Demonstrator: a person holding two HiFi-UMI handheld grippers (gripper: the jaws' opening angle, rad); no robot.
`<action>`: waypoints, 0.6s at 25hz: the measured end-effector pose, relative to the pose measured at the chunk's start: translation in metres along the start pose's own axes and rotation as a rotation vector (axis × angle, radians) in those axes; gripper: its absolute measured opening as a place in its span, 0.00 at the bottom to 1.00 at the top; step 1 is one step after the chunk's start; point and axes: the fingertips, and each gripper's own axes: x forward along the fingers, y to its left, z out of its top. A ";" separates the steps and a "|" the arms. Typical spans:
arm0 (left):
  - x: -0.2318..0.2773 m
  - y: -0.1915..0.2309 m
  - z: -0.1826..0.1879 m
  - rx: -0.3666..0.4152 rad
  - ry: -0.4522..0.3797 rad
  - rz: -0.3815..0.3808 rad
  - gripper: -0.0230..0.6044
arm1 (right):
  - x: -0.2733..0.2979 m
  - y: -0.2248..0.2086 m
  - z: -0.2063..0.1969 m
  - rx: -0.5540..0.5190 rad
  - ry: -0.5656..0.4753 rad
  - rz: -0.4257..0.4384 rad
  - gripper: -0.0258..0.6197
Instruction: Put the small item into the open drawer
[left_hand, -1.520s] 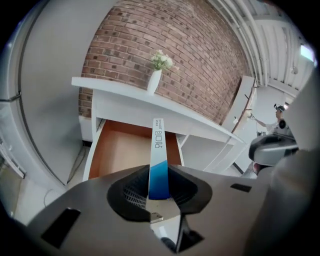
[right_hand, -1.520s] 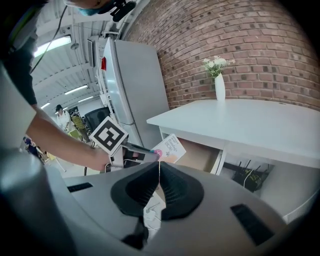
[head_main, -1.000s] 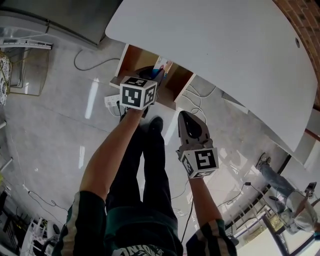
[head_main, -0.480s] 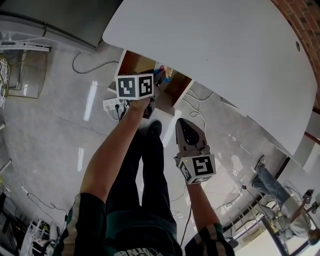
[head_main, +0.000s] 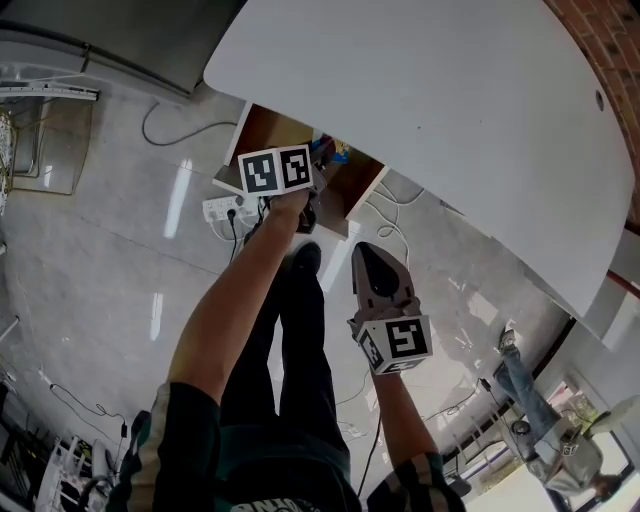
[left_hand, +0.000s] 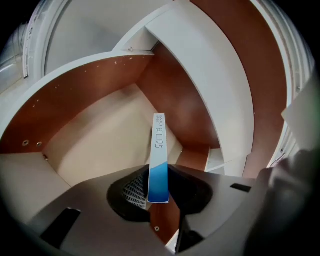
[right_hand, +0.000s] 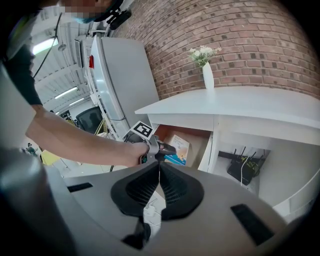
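Note:
My left gripper (left_hand: 159, 174) is shut on the small item (left_hand: 158, 147), a thin white and blue box that I see edge-on here. It hangs above the open drawer (left_hand: 95, 140), which has brown walls and a pale bottom. In the head view the left gripper (head_main: 316, 160) reaches over the drawer (head_main: 268, 132) under the white table, with the item (head_main: 330, 151) at its tip. My right gripper (head_main: 378, 268) hangs lower, over the floor, shut with nothing in it. From the right gripper view its jaws (right_hand: 159, 169) meet, and the left gripper (right_hand: 161, 148) holds the item (right_hand: 176, 147) at the drawer (right_hand: 200, 134).
The white tabletop (head_main: 430, 110) overhangs the drawer, and a white vase of flowers (right_hand: 207, 74) stands on it by a brick wall. A grey fridge (right_hand: 125, 85) stands to the left. A power strip with cables (head_main: 222, 208) lies on the floor. A router (right_hand: 242, 171) sits under the table.
The left gripper has turned and edged further over the drawer with the item in it. The right gripper has stayed in about the same place.

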 end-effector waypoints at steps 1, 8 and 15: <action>0.001 0.001 -0.001 -0.003 0.008 -0.004 0.19 | 0.000 0.000 -0.001 0.002 0.003 0.000 0.08; 0.009 0.008 -0.007 -0.036 0.042 0.002 0.20 | 0.003 -0.002 -0.005 0.015 0.016 0.008 0.08; 0.006 0.027 -0.003 0.002 0.091 0.095 0.25 | 0.006 -0.005 -0.006 0.016 0.022 0.005 0.08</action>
